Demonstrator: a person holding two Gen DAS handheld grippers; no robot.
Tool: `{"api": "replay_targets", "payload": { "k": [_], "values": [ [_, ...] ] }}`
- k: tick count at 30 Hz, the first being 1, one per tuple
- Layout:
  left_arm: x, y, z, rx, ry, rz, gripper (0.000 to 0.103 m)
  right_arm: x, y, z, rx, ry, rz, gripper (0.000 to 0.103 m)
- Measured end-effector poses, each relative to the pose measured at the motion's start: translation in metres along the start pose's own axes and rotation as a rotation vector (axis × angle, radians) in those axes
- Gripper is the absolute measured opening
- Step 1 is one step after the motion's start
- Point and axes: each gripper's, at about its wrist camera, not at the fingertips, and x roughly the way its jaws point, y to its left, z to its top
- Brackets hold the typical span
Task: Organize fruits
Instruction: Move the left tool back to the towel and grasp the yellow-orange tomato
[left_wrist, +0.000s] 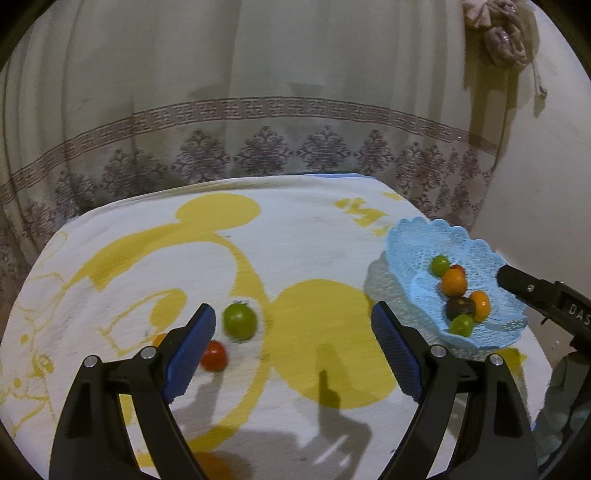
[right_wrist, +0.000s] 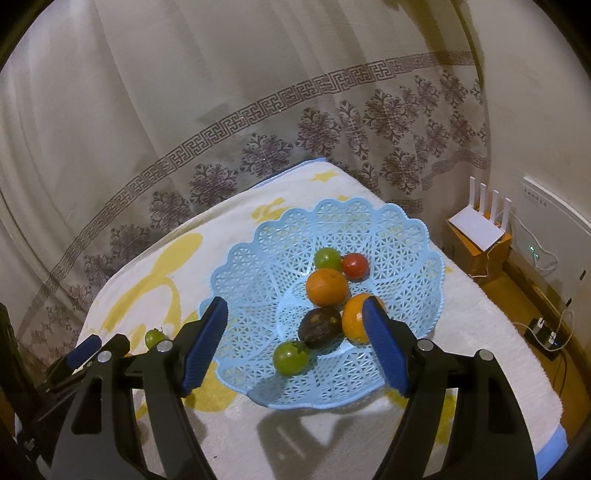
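Fruits lay split: six inside the pale-blue lattice plastic basket (right_wrist: 406, 258) near the towel-covered tabletop's (left_wrist: 295, 229) right edge, a green one (left_wrist: 240, 320) and red one (left_wrist: 214, 355) left of it. Left gripper (left_wrist: 293, 347) and right gripper (right_wrist: 295, 341) were spread wide, holding nothing.

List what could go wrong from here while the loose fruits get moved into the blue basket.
1. The green fruit and red fruit lie close together on the cloth; the open left gripper, closing on one, may nudge the other away.
2. The blue basket sits near the table's right edge, so a push from the open right gripper could tip it off.
3. Six fruits already crowd its centre; a dropped one might bounce out.
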Motion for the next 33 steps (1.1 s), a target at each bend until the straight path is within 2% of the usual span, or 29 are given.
{"api": "replay_targets", "payload": {
  "k": [15,23,29,33],
  "values": [
    [-0.003,0.063,-0.016,-0.092,0.038,0.107,0.086,0.003,0.012,-0.007,-0.040,0.015,0.014,0.077],
    [0.005,0.074,-0.024,-0.099,0.066,0.122,0.086,0.006,0.019,-0.013,-0.063,0.029,0.022,0.077],
    [0.017,0.083,-0.030,-0.101,0.099,0.139,0.085,0.005,0.035,-0.021,-0.137,0.015,0.024,0.077],
    [0.026,0.091,-0.033,-0.121,0.132,0.127,0.078,0.008,0.046,-0.029,-0.172,0.038,0.055,0.077]
  ]
}}
